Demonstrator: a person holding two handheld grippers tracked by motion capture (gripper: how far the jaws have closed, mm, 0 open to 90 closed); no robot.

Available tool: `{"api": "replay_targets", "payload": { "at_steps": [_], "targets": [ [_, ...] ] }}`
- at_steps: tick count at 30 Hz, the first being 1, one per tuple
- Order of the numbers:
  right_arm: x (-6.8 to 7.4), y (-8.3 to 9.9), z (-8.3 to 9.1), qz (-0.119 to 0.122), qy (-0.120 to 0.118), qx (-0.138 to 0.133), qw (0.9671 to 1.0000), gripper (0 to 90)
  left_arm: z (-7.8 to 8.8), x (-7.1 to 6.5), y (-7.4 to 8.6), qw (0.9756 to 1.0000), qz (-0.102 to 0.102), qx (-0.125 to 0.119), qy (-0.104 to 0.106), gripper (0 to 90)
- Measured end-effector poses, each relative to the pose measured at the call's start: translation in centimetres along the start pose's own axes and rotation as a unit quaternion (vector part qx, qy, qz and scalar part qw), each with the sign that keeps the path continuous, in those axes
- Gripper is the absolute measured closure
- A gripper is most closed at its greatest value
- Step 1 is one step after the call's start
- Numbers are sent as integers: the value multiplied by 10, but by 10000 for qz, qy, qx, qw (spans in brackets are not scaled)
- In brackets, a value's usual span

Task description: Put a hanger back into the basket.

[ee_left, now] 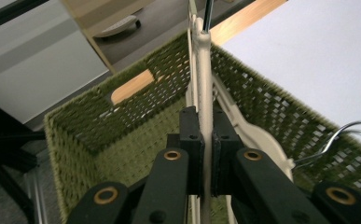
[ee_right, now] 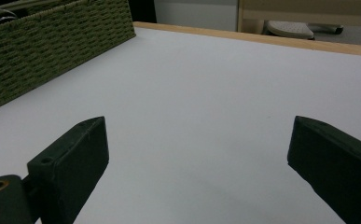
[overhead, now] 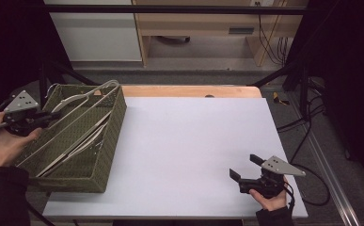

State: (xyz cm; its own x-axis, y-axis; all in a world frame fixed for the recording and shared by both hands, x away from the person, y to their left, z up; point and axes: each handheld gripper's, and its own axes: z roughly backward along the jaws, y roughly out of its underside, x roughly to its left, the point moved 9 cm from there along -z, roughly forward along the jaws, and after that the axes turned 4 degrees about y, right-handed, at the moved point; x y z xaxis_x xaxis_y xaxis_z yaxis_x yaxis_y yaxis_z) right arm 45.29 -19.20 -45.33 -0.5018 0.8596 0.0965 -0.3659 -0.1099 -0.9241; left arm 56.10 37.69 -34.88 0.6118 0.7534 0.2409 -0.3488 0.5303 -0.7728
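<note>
Cream-coloured clothes hanger [ee_left: 205, 84], slim with a metal hook, clamped edge-on in the left gripper [ee_left: 205, 149], extending ahead over the green woven basket [ee_left: 99, 135]; right gripper [ee_right: 197, 154] gaping, empty.

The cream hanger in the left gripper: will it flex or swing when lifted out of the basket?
Probably stiff: the hanger looks thick and straight. The left gripper pinches one narrow arm, so it may pivot. Its hook could snag other hangers or the basket.
</note>
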Motion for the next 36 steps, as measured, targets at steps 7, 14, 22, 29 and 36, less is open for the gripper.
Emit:
{"api": "replay_targets", "payload": {
  "at_steps": [7,14,22,29,36],
  "targets": [
    [0,0,0,-5,-1,10,10000,60,-14,-3,25,9993,-66,350,-73,857],
    [1,1,-1,12,0,12,10000,60,-33,-13,46,9984,-157,537,-80,856],
    [2,1,-1,9,-7,21,10000,59,-53,-27,69,9970,21,772,90,839],
    [4,1,-1,29,-29,28,10000,59,-50,-39,70,9953,230,868,352,763],
    [4,-1,-1,32,-30,7,10000,59,-18,-48,34,9970,574,72,510,586]
  ]
}}
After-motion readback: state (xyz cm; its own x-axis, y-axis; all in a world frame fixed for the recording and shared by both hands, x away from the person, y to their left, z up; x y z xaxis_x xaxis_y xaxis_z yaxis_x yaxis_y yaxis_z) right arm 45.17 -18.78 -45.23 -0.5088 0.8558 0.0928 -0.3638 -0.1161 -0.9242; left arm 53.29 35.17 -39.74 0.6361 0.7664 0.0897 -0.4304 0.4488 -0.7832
